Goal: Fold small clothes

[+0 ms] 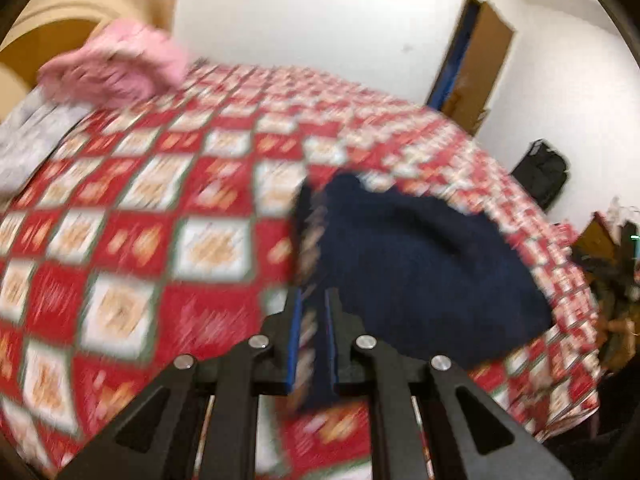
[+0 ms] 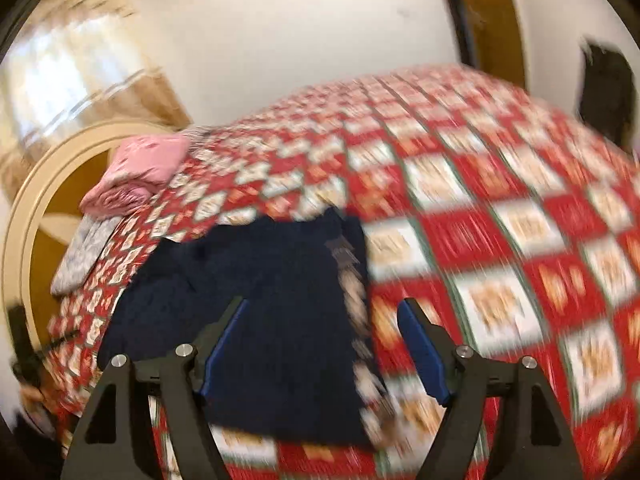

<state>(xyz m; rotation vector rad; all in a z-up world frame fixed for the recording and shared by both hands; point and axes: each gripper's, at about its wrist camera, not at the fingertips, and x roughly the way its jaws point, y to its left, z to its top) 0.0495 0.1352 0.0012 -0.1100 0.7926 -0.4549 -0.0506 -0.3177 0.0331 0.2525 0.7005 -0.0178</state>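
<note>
**Dark garment on quilted bed: left claw clamped, right claw spread**

1. Bed [image 1: 140, 200], covered by a red-and-white checked quilt. Both views are motion-blurred. In the left wrist view the quilt's edge curves down the right side, close behind the garment; beyond it stand a white wall, a brown door [image 1: 480, 60] and a black bag [image 1: 542, 172]. Broad bare quilt lies to the left of the garment in that view. In the right wrist view bare quilt fills the whole right half, while the bed's edge falls away at lower left, just beside the garment.

2. Pink folded cloth [image 2: 140, 172], at the far corner of the bed near the curved headboard, well apart from the garment. A pale patterned pillow [image 2: 84, 256] lies just below it.

3. Navy garment [image 1: 420, 264], spread mostly flat near the bed's edge, with a patterned band along one side.

4. Left claw [image 1: 314, 304]: fingers drawn narrow, pinching the garment's banded edge, which runs up between the blue pads; the rest of the cloth lies ahead and to the right.

5. Right claw [image 2: 322, 320]: fingers wide apart, gripping nothing. The garment lies directly beneath and ahead; its banded edge passes between the fingers, nearer the right one. Contact with the cloth cannot be told.
</note>
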